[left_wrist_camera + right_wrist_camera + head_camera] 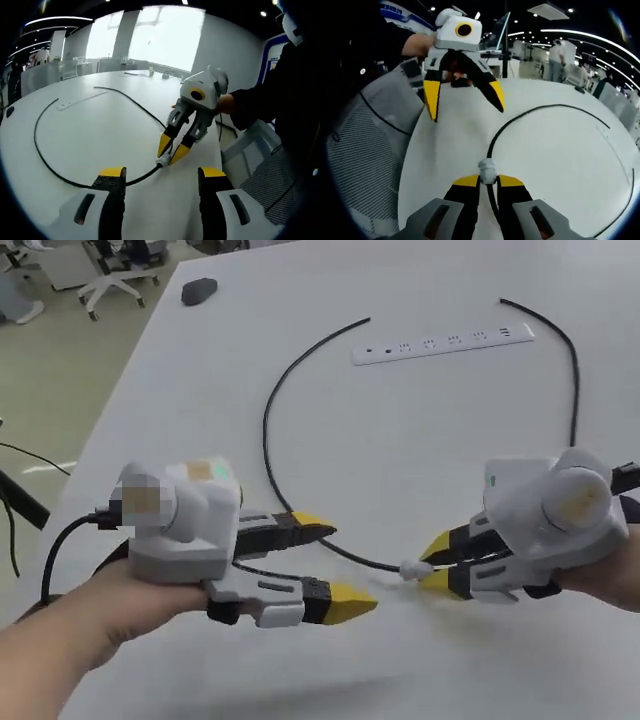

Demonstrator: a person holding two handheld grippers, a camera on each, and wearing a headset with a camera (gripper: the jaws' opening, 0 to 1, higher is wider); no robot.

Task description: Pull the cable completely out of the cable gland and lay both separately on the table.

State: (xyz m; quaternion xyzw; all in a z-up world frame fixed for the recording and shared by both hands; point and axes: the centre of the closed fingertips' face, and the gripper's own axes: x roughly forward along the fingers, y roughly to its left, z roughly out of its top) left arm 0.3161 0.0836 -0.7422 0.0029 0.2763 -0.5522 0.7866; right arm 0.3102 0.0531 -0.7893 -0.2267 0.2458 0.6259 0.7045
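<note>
Two grippers meet tip to tip in the head view, low over the white table (420, 440). The left gripper (335, 565), at 8 o'clock, has its jaws spread wide with nothing between them. The right gripper (435, 565), at 4 o'clock, has its jaws drawn in on the white cable gland (409, 568), which sits at table level just right of centre. The black cable (265, 430) leaves the gland toward 9 o'clock, passes close to the left tips and arcs up to 12 o'clock. A power strip (440, 343) lies well apart at 1 o'clock.

Left gripper view: the left gripper (161, 175) stands spread at 6 o'clock. The cable (37, 145) crosses just ahead of its tips. The right gripper (172, 152) reaches in from 2 o'clock, pinching at the cable gland (162, 161) near centre.

Right gripper view: the right gripper (488, 181), at 6 o'clock, is closed on the rear of the cable gland (488, 171). Whether the dark line between the jaws behind it is the cable's short end cannot be told. The cable (492, 142) runs on toward 12 o'clock. The left gripper (465, 100) hangs open at 11 o'clock.

Step in hand, as judged: the gland is secured but the cable is still threaded through it and not yet gripped. The next move calls for the left gripper to close on the cable just beside the gland. The two grippers then draw apart along the cable's line until its end is free, and each part is laid down apart from the other.
</note>
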